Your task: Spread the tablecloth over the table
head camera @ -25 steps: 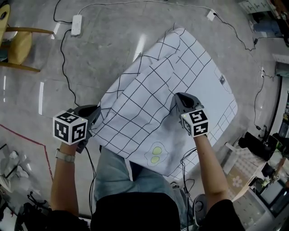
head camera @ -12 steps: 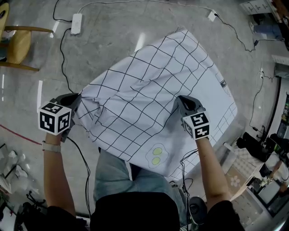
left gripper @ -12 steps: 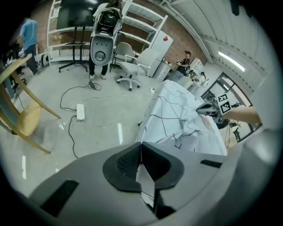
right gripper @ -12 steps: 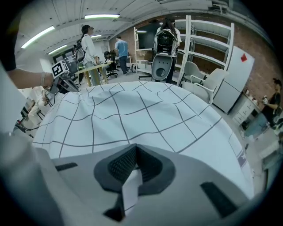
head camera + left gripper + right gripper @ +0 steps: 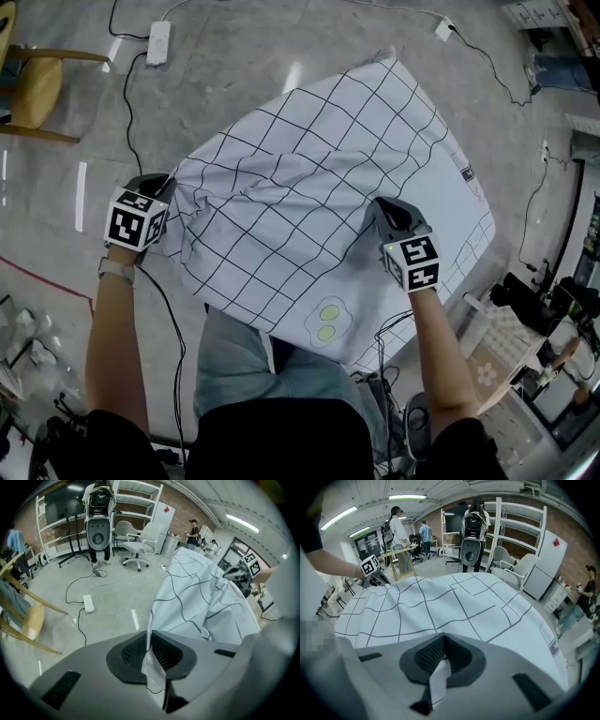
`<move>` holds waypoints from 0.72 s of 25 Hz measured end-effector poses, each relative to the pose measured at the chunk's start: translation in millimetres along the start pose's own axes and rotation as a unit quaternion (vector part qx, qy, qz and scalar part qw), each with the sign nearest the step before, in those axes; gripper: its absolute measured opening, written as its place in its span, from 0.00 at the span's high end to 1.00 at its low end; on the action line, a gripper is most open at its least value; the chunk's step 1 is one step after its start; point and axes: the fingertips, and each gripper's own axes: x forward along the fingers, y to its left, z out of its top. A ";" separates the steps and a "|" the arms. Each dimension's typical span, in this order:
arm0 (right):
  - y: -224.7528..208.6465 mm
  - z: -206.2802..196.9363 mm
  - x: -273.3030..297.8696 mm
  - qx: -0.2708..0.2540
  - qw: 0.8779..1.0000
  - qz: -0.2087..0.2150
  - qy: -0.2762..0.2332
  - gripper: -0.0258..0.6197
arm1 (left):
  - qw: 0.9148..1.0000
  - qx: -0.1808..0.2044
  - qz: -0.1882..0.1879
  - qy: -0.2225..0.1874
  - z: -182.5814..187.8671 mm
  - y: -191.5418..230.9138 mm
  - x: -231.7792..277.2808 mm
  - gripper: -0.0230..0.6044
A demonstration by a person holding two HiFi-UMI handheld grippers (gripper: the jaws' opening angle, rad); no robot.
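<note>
We pinch the tablecloth by its near edge. The right tool is clamped at 3 o'clock. The left tool, at 9 o'clock, has jaws just easing apart around the cloth, which we stretch taut across the hidden table.

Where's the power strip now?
Head view, top left: the power strip lies on the floor, just right of the chair, up and left of the tablecloth.

The left forearm and right forearm reach forward, with the left gripper at nine o'clock in the head view and the right gripper at three, both tilted steeply down. The left jaws have just been opening slightly yet pinch the tablecloth edge. The right jaws clamp it tight.
</note>
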 end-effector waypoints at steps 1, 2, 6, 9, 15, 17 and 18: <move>-0.2 -0.5 0.0 -0.001 1.000 -0.001 0.000 0.94 | 1.000 -0.015 -0.007 -0.005 -2.4 -0.1 1.5 0.89; -0.6 -0.9 -0.1 -0.001 1.000 -0.001 0.001 0.94 | 0.999 -0.033 -0.014 -0.010 -4.6 1.1 0.9 0.85; -3.4 -3.1 -0.6 0.001 1.000 -0.004 0.007 0.94 | 0.991 -0.116 -0.057 -0.034 -17.6 5.6 -14.1 0.67; 2.3 3.2 -0.3 0.011 1.000 0.001 0.007 0.94 | 0.976 -0.175 -0.121 -0.036 -39.2 -2.8 -27.8 0.57; 70.0 64.2 -1.6 -0.012 0.995 0.072 -0.063 0.94 | 0.923 -0.250 -0.291 -0.026 -89.5 -69.7 -40.4 0.55; 109.4 81.1 -3.4 -0.018 0.990 0.116 -0.078 0.94 | 0.896 -0.284 -0.339 -0.038 -99.6 -90.8 -39.8 0.55; 130.3 86.8 -4.5 -0.022 0.987 0.137 -0.082 0.94 | 0.880 -0.310 -0.356 -0.049 -103.0 -96.5 -38.0 0.55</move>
